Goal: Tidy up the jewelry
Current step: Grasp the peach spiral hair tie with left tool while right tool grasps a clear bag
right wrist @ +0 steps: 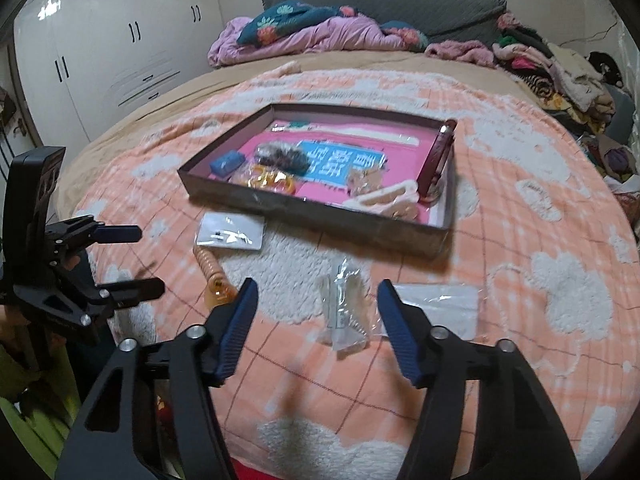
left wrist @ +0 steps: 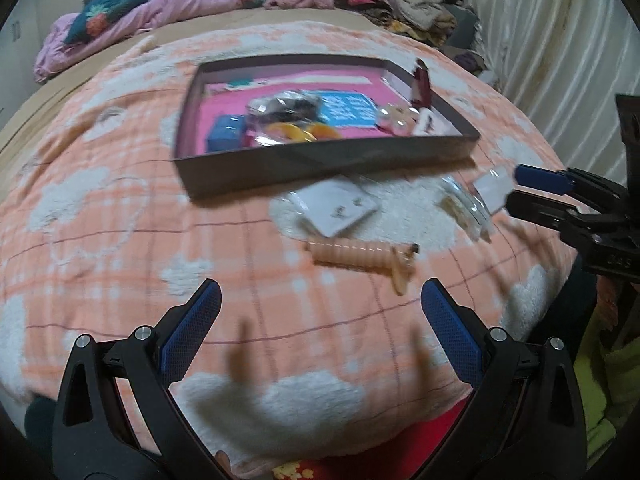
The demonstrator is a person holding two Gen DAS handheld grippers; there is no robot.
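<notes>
Right wrist view: white characters on the tray's (right wrist: pixel 256 200) blue card (right wrist: pixel 340 164) are unreadable; both grippers' fingers gape, empty.

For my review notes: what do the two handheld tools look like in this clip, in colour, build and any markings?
Both match. The left tool and right tool have matte black, triangular plastic arms with cut-outs, silver round pivot bolts, and long fingers faced with dark blue, cross-hatched pads. Seen from the left wrist camera, the right tool's black body carries small embossed lettering, too blurred to read. No cables are visible. Yellow-green clothing shows behind them.
</notes>
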